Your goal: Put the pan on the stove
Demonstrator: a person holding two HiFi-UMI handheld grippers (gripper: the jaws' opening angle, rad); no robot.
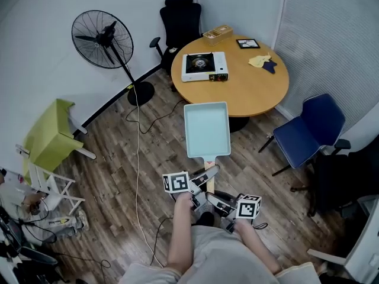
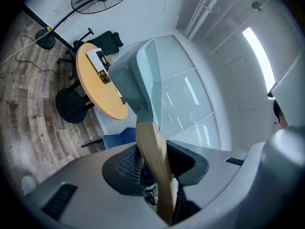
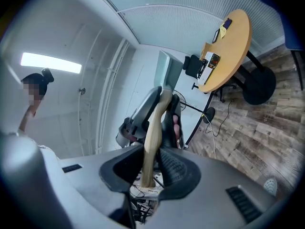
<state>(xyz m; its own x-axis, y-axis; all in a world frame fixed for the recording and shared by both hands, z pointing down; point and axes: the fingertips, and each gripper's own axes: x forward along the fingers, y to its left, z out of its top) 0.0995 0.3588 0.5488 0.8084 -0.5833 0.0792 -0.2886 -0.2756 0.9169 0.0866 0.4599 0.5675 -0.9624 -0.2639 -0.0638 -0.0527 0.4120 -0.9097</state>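
Wood floor bears round table, fan, blue chair.

Pale-blue rectangular pan aloft, short of stove

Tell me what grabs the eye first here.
A pale blue pan hangs in mid-air over the wood floor, its wooden handle clamped by both the left claw and the right claw. Ahead, a stove sits on a round table, and a black fan stands by the wall.
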